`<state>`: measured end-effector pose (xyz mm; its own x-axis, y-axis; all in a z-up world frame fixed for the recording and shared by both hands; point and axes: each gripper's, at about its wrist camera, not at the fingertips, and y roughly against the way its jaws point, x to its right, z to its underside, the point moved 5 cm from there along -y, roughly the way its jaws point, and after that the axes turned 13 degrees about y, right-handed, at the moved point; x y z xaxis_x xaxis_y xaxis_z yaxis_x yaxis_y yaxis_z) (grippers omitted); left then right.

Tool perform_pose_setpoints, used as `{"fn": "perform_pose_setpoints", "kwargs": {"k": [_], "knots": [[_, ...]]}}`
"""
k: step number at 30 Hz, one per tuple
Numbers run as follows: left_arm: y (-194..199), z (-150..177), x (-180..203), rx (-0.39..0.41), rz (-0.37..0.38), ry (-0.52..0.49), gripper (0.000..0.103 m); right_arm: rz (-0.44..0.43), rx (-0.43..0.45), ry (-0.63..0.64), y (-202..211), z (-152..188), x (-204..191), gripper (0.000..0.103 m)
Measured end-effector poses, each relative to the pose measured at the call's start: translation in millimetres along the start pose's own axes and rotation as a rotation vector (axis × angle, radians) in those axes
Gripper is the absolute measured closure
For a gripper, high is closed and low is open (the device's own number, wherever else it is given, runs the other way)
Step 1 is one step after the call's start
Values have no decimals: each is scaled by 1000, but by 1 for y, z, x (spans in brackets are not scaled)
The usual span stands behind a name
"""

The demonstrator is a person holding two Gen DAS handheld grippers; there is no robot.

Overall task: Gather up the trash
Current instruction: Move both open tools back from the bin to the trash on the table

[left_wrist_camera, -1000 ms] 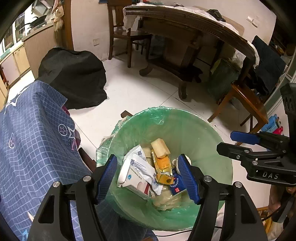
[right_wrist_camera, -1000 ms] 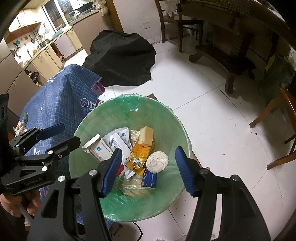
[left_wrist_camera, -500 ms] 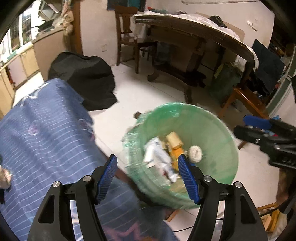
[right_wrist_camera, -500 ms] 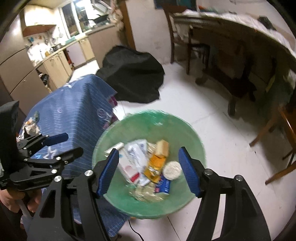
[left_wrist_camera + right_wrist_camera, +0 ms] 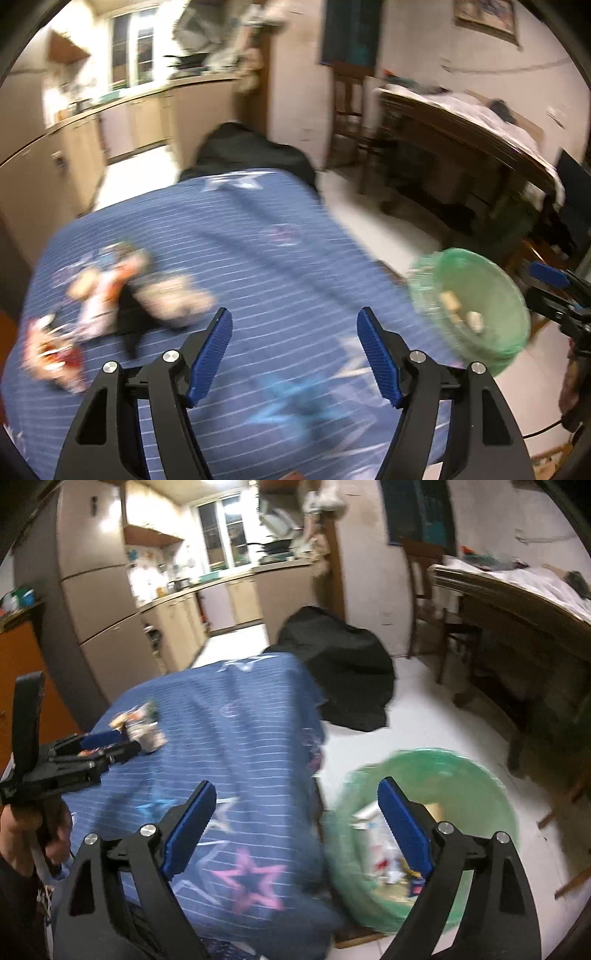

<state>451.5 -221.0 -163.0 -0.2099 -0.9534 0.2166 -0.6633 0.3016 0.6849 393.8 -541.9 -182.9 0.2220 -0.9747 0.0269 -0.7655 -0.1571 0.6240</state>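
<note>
Both grippers are open and empty: the left gripper (image 5: 294,350) above the blue-clothed surface (image 5: 258,258) near blurred trash (image 5: 110,291), the right gripper (image 5: 296,827) between surface and bin (image 5: 491,775).

Both your views are smeared by motion blur. In the left wrist view the trash (image 5: 107,306) on the cloth (image 5: 258,266) is streaked beyond reading, and the bin (image 5: 476,314) is soft. Your gripper fingers (image 5: 210,354) stay sharp. In the right wrist view the bin (image 5: 424,823) blurs most. Room light is dim and warm; the kitchen window (image 5: 225,531) glares white. Fisheye bends the table (image 5: 517,602) and darkens the corners.
</note>
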Motion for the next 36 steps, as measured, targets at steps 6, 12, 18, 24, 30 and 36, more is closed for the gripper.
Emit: {"fn": "perform_pose_setpoints", "kwargs": {"k": [6, 12, 18, 24, 30, 36], "knots": [[65, 0, -166, 115, -176, 224, 26, -76, -22, 69, -24, -12, -54, 16], [86, 34, -275, 66, -187, 444, 22, -128, -47, 112, -47, -24, -101, 16], [55, 27, -284, 24, -118, 505, 22, -170, -64, 164, -67, -37, -142, 16], [27, 20, -288, 11, -97, 537, 39, -231, -75, 198, -87, -51, -168, 16], [27, 25, -279, 44, -76, 549, 56, -322, -114, 240, -133, -65, -194, 33], [53, 33, -272, 83, -63, 525, 57, -325, -159, 343, -189, -78, -221, 34]]}}
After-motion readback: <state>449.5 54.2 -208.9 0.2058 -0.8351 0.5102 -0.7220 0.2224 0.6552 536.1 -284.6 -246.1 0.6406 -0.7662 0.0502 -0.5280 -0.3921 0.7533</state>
